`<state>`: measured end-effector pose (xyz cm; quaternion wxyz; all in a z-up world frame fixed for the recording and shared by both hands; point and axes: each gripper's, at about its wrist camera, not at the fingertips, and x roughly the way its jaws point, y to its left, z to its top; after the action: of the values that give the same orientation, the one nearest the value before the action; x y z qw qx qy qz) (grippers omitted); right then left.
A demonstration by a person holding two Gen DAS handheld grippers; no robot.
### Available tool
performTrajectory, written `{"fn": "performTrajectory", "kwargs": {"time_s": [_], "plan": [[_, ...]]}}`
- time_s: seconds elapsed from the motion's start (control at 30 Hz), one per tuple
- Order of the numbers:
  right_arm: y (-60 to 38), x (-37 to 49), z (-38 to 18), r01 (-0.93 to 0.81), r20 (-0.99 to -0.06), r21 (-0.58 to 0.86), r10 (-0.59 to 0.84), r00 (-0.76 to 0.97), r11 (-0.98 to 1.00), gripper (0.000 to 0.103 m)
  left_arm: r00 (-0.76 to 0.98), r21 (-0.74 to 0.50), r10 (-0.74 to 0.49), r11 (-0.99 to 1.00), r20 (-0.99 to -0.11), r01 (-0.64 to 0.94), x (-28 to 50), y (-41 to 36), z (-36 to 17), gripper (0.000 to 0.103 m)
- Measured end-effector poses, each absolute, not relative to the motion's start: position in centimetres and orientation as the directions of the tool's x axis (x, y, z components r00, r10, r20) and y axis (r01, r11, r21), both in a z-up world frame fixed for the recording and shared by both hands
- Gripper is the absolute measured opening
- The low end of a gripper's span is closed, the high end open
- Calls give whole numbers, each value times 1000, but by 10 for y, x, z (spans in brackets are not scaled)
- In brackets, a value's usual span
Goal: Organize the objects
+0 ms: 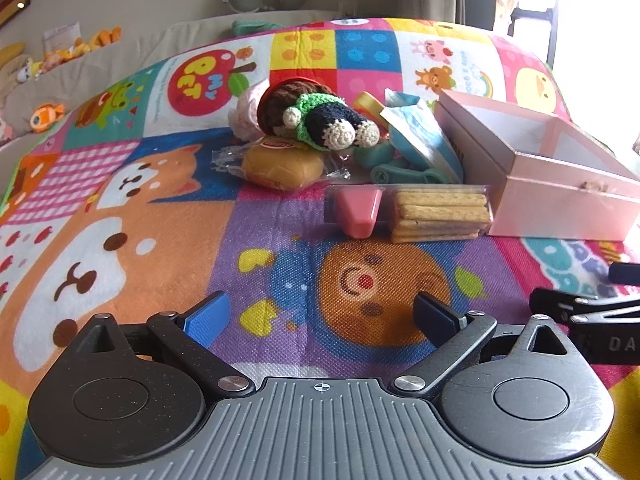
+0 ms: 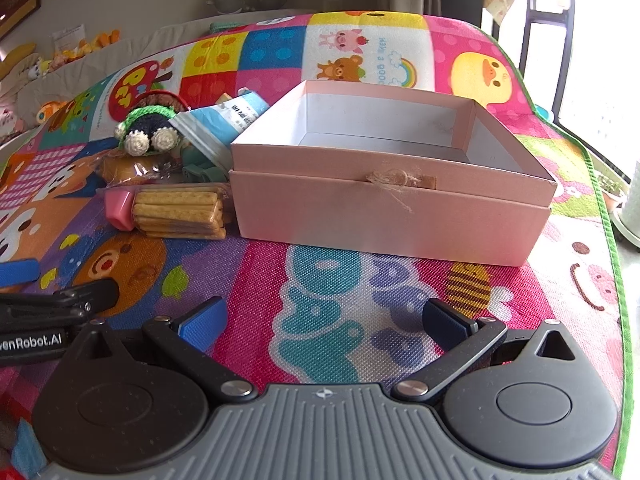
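An open pink box (image 2: 384, 216) stands empty on the colourful mat, straight ahead of my right gripper (image 2: 324, 320), which is open and holds nothing. The same pink box (image 1: 560, 200) shows at the right of the left wrist view. Left of it lies a pile: a cracker pack with a pink dip cup (image 1: 416, 212), a wrapped bun (image 1: 282, 166), a crochet toy (image 1: 320, 118), a blue-white packet (image 1: 424, 136) and a teal item (image 1: 404, 174). My left gripper (image 1: 322, 314) is open, some way short of the crackers (image 2: 180, 212).
The patterned play mat (image 1: 120, 240) covers the surface. Its green edge (image 2: 608, 240) runs down the right, with a window and pot beyond. Plush toys (image 1: 48, 116) sit on a beige cushion at the far left. The right gripper's body (image 1: 592, 316) is beside my left one.
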<state>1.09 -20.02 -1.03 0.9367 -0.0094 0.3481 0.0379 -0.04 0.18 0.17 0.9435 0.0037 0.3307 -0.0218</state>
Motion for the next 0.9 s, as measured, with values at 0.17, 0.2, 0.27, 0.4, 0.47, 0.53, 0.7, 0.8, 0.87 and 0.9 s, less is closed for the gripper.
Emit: {"fn": "performTrajectory", "kwargs": {"time_s": [0.17,0.2,0.27,0.4,0.47,0.53,0.7,0.8,0.87,0.9], "plan": [[-222,-8,-8,-206,-663,16,164,731,978,103,855,146,-153,956,-496,256,-11,-11,19,100],[-227,-16,-8,-229,-661,16,182,728,973,103,865,214,-166,931,-474,296,-9,-18,23,100],[-232,-23,-8,-247,-658,18,198,726,969,103,854,307,-207,872,-477,382,1,-30,28,100],[-230,-23,-7,-239,-661,12,187,727,971,103,825,424,-229,769,-517,479,32,-53,23,100],[-230,-23,-7,-240,-662,13,188,725,971,103,816,414,-210,777,-539,474,48,-56,21,100],[-231,-22,-7,-243,-665,12,189,723,970,103,787,365,-225,790,-574,492,61,-56,19,99],[-231,-19,-5,-255,-682,12,195,705,967,103,711,276,-299,772,-636,572,67,-55,12,46],[-230,-17,-4,-259,-693,13,195,694,966,103,709,265,-308,775,-634,574,57,-57,14,39],[-230,-17,-4,-257,-697,12,192,691,966,103,705,235,-320,788,-632,569,45,-53,17,37],[-229,-17,-3,-255,-700,11,189,688,967,103,708,214,-322,803,-629,556,38,-48,20,35]]}}
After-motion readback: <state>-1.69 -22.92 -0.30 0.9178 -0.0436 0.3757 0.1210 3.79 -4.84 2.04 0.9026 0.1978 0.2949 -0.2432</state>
